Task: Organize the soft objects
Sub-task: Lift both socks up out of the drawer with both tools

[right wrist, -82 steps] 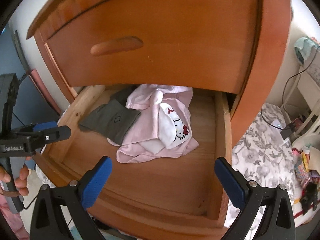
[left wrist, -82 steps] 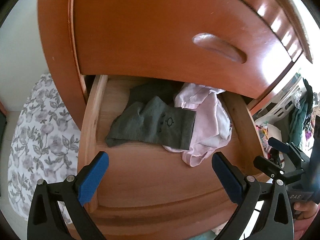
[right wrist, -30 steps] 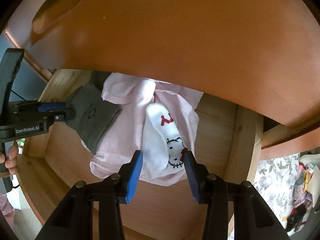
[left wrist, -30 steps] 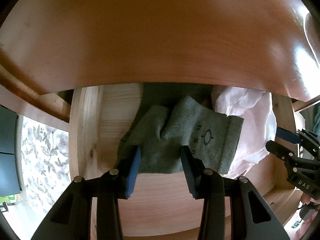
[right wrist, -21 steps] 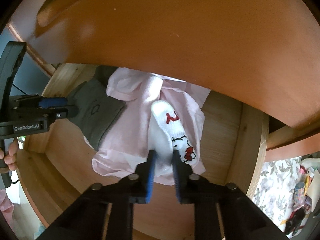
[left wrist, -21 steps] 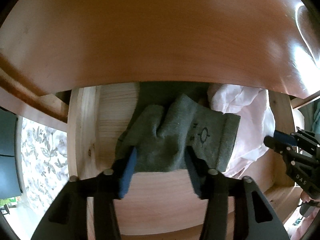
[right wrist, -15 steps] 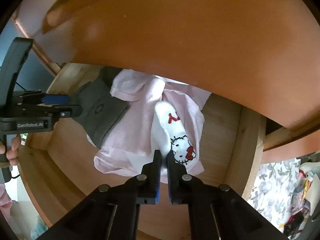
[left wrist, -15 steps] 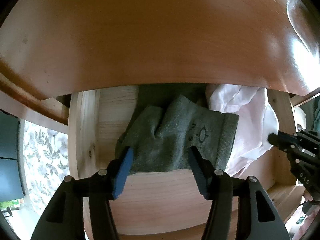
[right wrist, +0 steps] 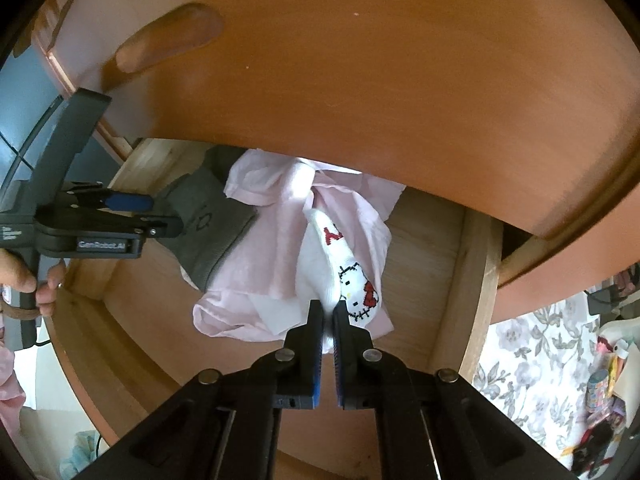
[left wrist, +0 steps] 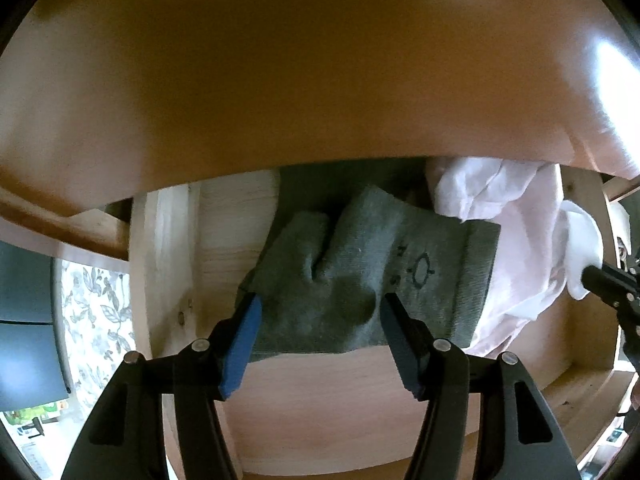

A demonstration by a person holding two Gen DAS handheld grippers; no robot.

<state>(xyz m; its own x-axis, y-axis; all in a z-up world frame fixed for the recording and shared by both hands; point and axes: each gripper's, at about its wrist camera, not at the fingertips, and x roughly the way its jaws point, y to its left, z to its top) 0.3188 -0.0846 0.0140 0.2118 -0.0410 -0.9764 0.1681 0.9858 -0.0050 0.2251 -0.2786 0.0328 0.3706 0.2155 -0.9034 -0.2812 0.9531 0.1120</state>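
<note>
Pinching a white cat-print sock (right wrist: pixel 352 280) at frame centre, right claw (right wrist: pixel 327 312), left claw (left wrist: pixel 320 320) spread around a grey sock (left wrist: pixel 360 276), wooden drawer (right wrist: pixel 452 264)

We see an open wooden drawer (right wrist: pixel 448 256) holding a grey sock (left wrist: pixel 360 276) beside a pink cloth (right wrist: pixel 260 256).

- Open wooden drawer (left wrist: pixel 168 264), pale inside, its floor (right wrist: pixel 420 248) bare toward the right wall.
- Glossy reddish-brown drawer front (right wrist: pixel 380 80) overhanging it, with a carved oval handle recess (right wrist: pixel 168 42).
- Grey floral bedspread (right wrist: pixel 532 352) at right, also beyond the drawer's left side (left wrist: pixel 96 320).
- Small colourful clutter (right wrist: pixel 600 384) at far right, too small to identify.
</note>
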